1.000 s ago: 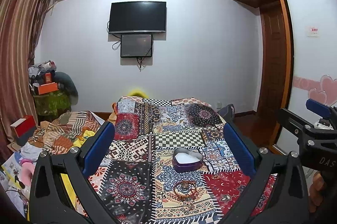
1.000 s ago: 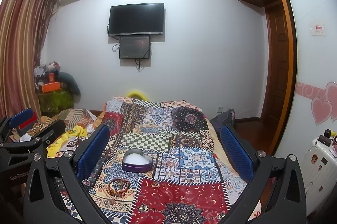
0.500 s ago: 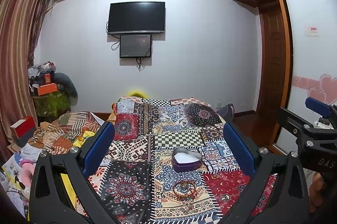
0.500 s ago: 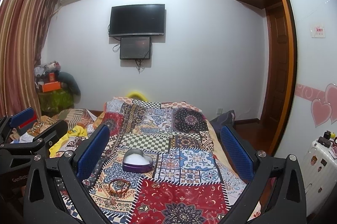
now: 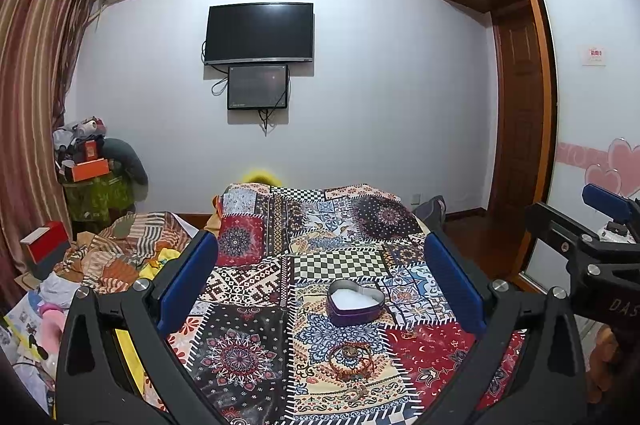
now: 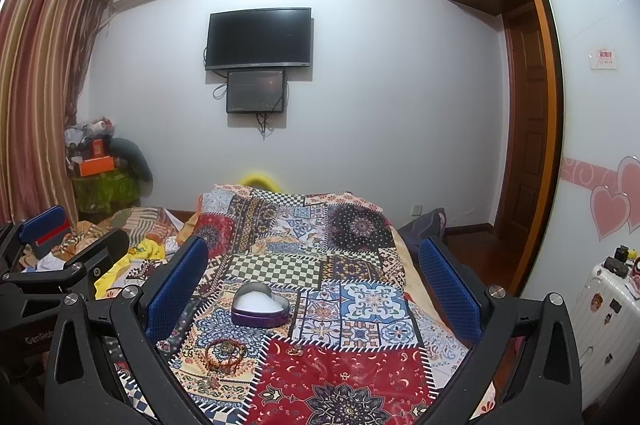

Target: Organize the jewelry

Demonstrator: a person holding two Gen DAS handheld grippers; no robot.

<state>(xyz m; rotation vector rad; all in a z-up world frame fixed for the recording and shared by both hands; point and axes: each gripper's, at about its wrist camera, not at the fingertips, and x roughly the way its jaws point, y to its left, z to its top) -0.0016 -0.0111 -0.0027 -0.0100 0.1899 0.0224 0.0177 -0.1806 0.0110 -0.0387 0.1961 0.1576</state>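
Observation:
A purple heart-shaped tin (image 5: 354, 303) with a white lining stands open on the patchwork bedspread (image 5: 256, 305); it also shows in the right wrist view (image 6: 259, 309). A small heap of reddish bead bracelets (image 5: 351, 355) lies just in front of it, seen too in the right wrist view (image 6: 225, 351). My left gripper (image 5: 320, 277) is open and empty, held above the bed. My right gripper (image 6: 316, 277) is open and empty, to the right of the left one and level with it.
Piled clothes and a striped blanket (image 5: 120, 249) lie left of the bed. A cluttered stand (image 5: 96, 181) is by the curtain. A wardrobe door (image 5: 520, 129) and a white suitcase (image 6: 604, 309) are at the right. A TV (image 5: 259, 33) hangs on the far wall.

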